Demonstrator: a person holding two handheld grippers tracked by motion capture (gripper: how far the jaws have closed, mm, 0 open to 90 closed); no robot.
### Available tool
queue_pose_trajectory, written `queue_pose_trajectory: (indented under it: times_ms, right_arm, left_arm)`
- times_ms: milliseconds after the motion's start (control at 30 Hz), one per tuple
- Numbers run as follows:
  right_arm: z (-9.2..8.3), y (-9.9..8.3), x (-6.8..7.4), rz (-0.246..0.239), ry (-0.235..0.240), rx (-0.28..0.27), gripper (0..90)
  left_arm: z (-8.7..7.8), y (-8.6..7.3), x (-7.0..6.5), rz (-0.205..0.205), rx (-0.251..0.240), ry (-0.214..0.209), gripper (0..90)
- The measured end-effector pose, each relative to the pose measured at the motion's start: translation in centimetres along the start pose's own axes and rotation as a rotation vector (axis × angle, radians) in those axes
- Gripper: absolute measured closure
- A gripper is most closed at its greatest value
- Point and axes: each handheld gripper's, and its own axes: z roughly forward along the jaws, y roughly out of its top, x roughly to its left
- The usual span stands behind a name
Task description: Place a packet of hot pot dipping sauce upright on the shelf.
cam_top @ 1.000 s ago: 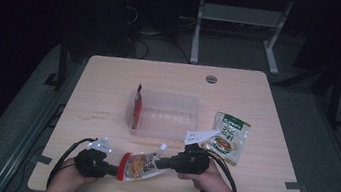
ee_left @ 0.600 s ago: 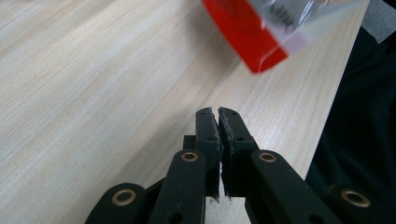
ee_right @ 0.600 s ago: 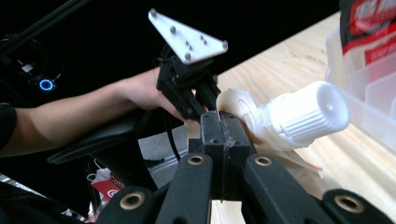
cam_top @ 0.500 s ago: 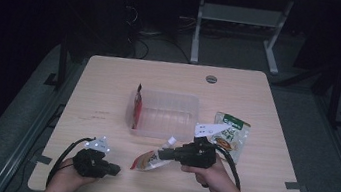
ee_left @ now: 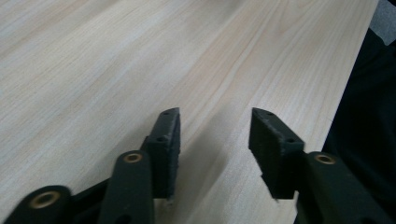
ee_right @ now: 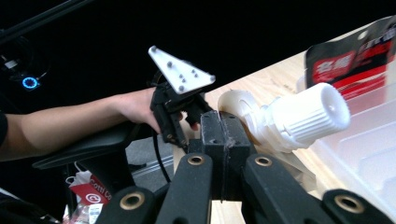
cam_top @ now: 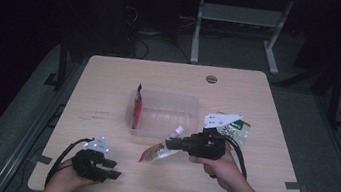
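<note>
Item: spouted pouch (cam_top: 156, 152), soft, light, floppy; my right gripper (cam_top: 172, 143) clamped beside rigid white cap (ee_right: 306, 114), best hold. Left gripper (cam_top: 110, 168) jaws apart, empty, table's (cam_top: 109, 87) front-left corner.

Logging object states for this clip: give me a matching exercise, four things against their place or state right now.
Things:
1. left gripper
2. right gripper
3. red packet
4. green snack bag

States:
A. standing against the left wall inside the clear tub
B. jaws apart over bare table
C. lying flat right of the tub
D. jaws closed on the spouted pouch

Pairs: 1-B, 2-D, 3-A, 4-C
</note>
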Motion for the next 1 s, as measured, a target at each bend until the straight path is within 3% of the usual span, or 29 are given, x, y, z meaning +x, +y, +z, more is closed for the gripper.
queue_pose_trajectory:
  times_ms: [233, 800, 867, 1000]
  right_arm:
    - [-1.0, 1.5, -0.9, -0.006, -0.051, -0.006, 90.0]
    - [-4.4, 5.5, -4.3, 0.006, -0.143, -0.083, 90.0]
    - [-4.9, 5.8, -5.0, 0.01, -0.141, -0.077, 90.0]
    - [-5.6, 6.0, -6.3, 0.025, -0.181, -0.054, 90.0]
  left_arm:
    - [-0.1, 0.0, 0.0, 0.001, -0.015, 0.015, 42.8]
    - [-0.3, -0.1, 0.3, 0.001, -0.032, 0.017, 42.4]
    - [-0.3, -0.1, 0.3, 0.003, -0.029, 0.018, 42.4]
    - [-0.3, -0.1, 0.3, -0.01, -0.034, 0.018, 42.3]
